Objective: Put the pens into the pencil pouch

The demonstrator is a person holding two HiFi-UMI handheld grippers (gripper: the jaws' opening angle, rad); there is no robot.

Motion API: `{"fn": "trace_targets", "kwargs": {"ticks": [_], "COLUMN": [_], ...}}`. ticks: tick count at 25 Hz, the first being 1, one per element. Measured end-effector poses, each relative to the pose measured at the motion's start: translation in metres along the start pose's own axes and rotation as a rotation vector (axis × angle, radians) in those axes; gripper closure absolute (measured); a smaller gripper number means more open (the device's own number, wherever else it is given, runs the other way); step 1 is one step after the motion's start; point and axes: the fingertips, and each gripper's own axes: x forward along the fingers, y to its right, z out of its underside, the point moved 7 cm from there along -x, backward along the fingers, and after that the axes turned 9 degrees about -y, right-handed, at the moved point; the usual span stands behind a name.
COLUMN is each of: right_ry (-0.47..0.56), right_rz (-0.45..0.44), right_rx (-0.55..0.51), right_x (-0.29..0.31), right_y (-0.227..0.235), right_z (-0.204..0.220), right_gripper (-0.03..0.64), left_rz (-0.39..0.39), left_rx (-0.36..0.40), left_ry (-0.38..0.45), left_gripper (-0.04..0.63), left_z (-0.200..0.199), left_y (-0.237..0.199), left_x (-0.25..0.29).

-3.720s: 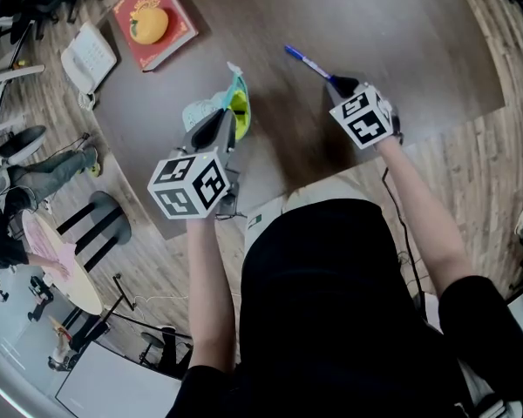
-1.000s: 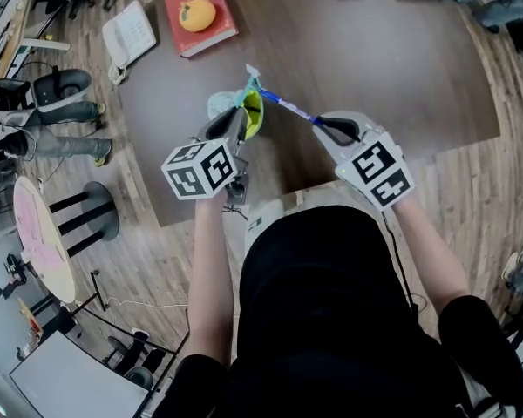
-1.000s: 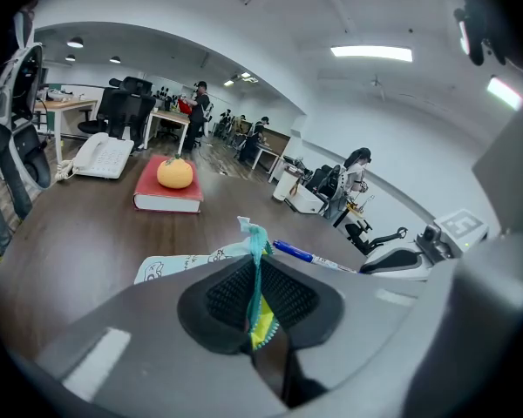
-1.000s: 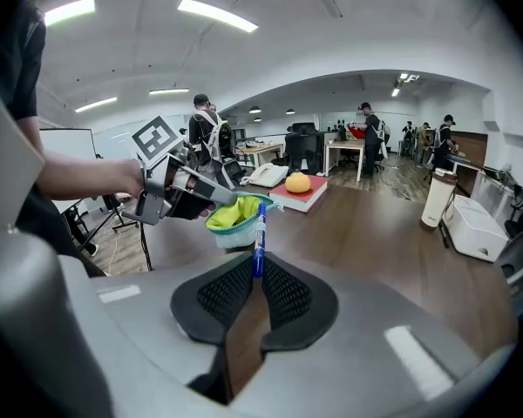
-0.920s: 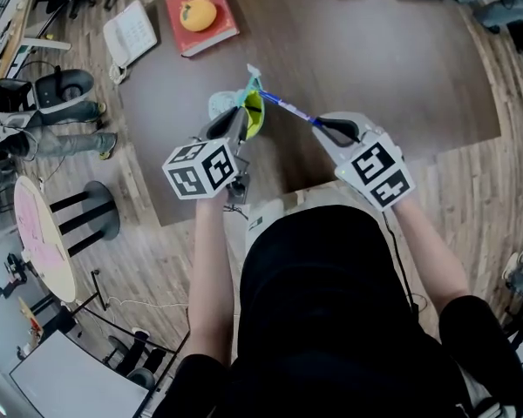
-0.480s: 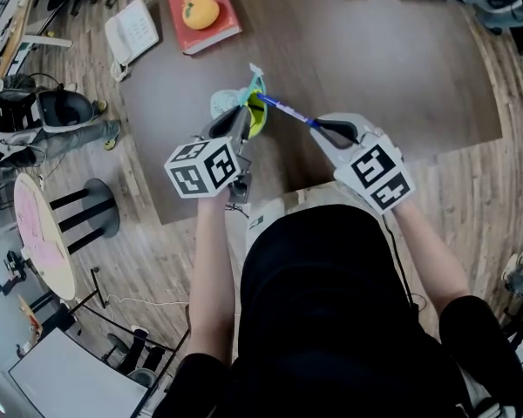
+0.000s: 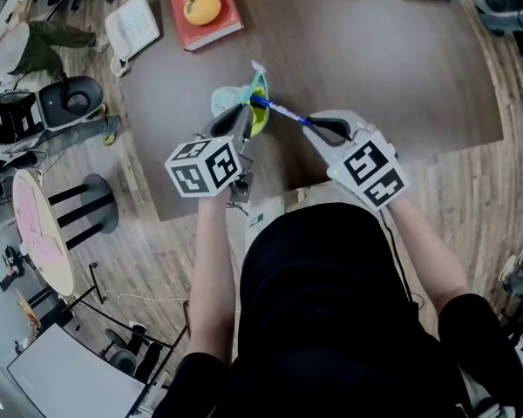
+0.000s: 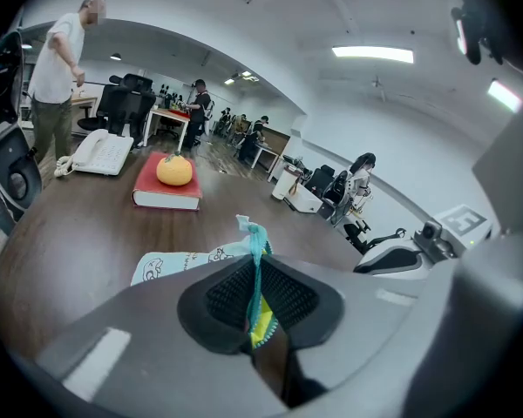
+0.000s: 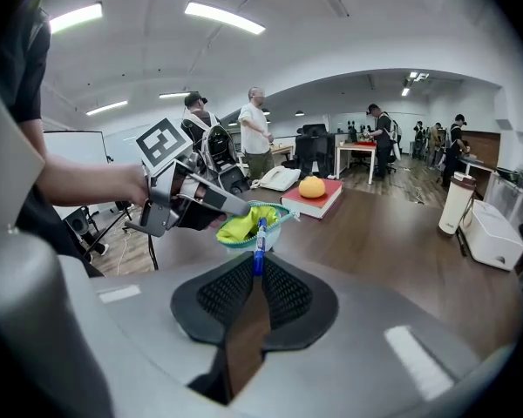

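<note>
Pen [image 7: 283, 111] and pencil pouch [image 7: 248, 111] are both held over the near edge of a dark brown table [image 7: 375, 50].

- Far left on the table: a red book [image 7: 205, 11] with an orange [image 7: 200, 7] on it, and a white telephone [image 7: 132, 31] beside it.
- Pale wood-plank floor [image 7: 471, 190] all round, with a small round table [image 7: 39, 242] off to the left.
- The gripper views show an open office with strip lights, desks, black chairs [image 8: 122, 107] and several people [image 9: 257, 133] standing well back.

Left gripper [image 7: 238, 118]: jaws pressed together on the pouch's teal zipper edge [image 8: 260, 273]. The pale blue printed body [image 8: 183, 264] trails forward and left of the pads, and the mouth gapes to show yellow lining.

Right gripper [image 7: 318, 127]: jaws pinch the pen near its back end, and the blue barrel [image 9: 258, 238] runs straight out ahead between the pads. Its far end sits at the pouch's open mouth [image 9: 248, 225], over the yellow lining. I can't tell whether the tip is already past the rim.

The two grippers are close together, angled toward each other, with the pen bridging the gap between them.
</note>
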Motion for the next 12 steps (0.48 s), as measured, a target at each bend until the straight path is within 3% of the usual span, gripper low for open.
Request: {"fn": "trace_targets", "kwargs": {"ticks": [12], "right_ry": [-0.002], "right_rz": [-0.04], "right_rx": [-0.018], "right_x": [0.023], "right_y": [-0.005], "right_z": [-0.016], "right_gripper": [0.577], "left_rz": [0.001], "left_rx": [-0.004], "left_ry": [0.0], "left_gripper": [0.572], "left_z": [0.001], "left_y": [0.001], "left_x": [-0.002]}}
